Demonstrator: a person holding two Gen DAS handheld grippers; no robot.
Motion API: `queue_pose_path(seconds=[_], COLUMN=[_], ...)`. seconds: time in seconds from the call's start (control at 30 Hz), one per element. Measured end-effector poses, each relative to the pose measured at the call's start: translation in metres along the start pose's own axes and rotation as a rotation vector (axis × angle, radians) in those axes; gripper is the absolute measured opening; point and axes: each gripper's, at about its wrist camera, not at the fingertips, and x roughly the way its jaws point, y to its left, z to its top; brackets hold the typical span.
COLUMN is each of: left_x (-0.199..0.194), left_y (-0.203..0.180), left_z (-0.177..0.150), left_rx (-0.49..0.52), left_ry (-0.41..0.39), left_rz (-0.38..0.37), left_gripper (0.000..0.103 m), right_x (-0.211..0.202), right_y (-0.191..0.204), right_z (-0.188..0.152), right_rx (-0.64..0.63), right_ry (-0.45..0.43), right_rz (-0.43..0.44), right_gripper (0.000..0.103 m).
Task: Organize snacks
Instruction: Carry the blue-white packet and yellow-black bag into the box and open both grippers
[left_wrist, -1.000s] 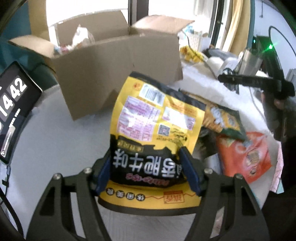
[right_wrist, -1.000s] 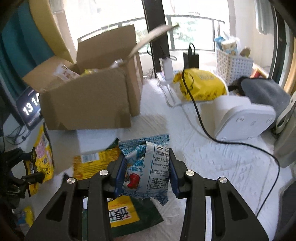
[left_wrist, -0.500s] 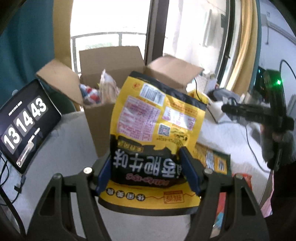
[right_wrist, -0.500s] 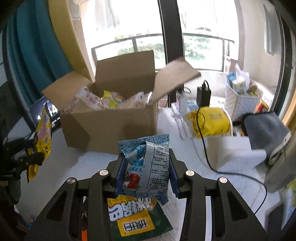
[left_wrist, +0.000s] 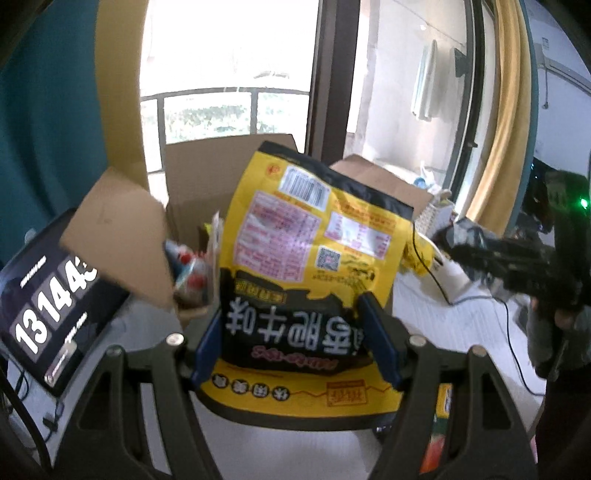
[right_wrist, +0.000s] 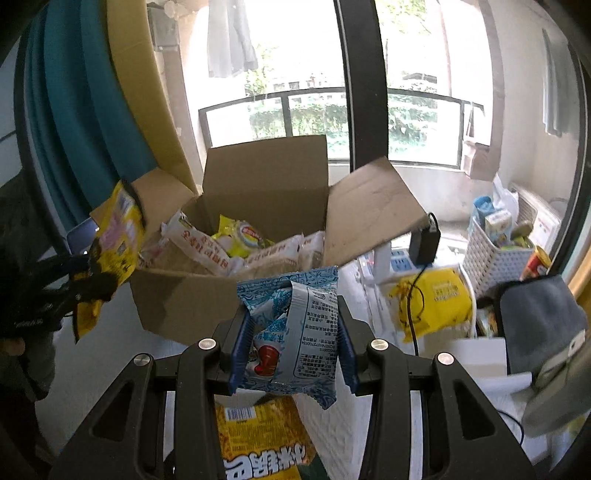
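Left gripper: its blue pads pinch the low part of the yellow bag; the bag stands up tall in front of the box
Right gripper: its pads squeeze the blue pack on both sides; the pack is up in the air, on the near side of the box
Box: open, flaps out to the sides; it already has many snacks in it, piled high
Step, my guess: carry both bags over the box and let them drop in
How to do it well: lift each bag over the near wall first, so it does not bump the card; keep clear of the flaps; go one hand at a time, so the two grippers do not hit each other
Where to drop: any spot where the pile looks low; I cannot tell which spot is best
Letting go: open the fingers only when the bag is right over the pile; a high drop may let it slide off
Still to do: a yellow pack lies on the table under the right gripper
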Motion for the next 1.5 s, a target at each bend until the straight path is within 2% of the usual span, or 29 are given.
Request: queue_pose_path(seconds=[0.3,0.5,0.53,0.57,0.63,0.8,1.07,1.27,1.3,1.37,1.4,1.5], left_x=[0.047,0.084,0.089,0.094,0.103,0.102,0.073,0.072,0.073,0.075,0.075,0.073], left_y=[0.008,0.02,0.022,0.024,0.03,0.043,0.064,0.089,0.093,0.101,0.103,0.109], left_z=[0.044,0.062,0.063,0.066,0.071,0.077,0.081,0.088,0.089,0.089,0.087,0.087], left_rx=[-0.031,-0.068,-0.07,-0.073,-0.087,-0.108,-0.117,-0.147,-0.154,-0.173,-0.181,-0.196], left_ry=[-0.017,-0.006,-0.005,-0.006,-0.015,-0.063,-0.159,-0.176,-0.178,-0.17,-0.168,-0.167], left_rz=[-0.008,-0.012,-0.005,-0.002,-0.006,0.021,0.078,0.126,0.131,0.132,0.136,0.136], left_gripper=[0.073,0.084,0.092,0.096,0.097,0.097,0.097,0.097,0.097,0.097,0.097,0.097], right_x=[0.016,0.034,0.037,0.04,0.047,0.071,0.123,0.157,0.162,0.171,0.173,0.169], right_y=[-0.006,-0.01,-0.01,-0.01,-0.01,-0.004,0.017,0.027,0.027,0.029,0.03,0.033], right_z=[0.021,0.038,0.041,0.044,0.05,0.066,0.097,0.123,0.128,0.137,0.141,0.142], right_rx=[-0.016,-0.03,-0.033,-0.036,-0.04,-0.053,-0.107,-0.108,-0.102,-0.094,-0.086,-0.085], right_ry=[-0.016,-0.014,-0.015,-0.016,-0.016,-0.013,-0.001,-0.014,-0.019,-0.021,-0.034,-0.059], right_rz=[0.008,-0.001,-0.002,-0.002,-0.003,-0.003,0.005,-0.005,-0.008,-0.025,-0.037,-0.052], right_gripper=[0.043,0.043,0.043,0.043,0.043,0.043,0.043,0.043,0.045,0.054,0.064,0.069])
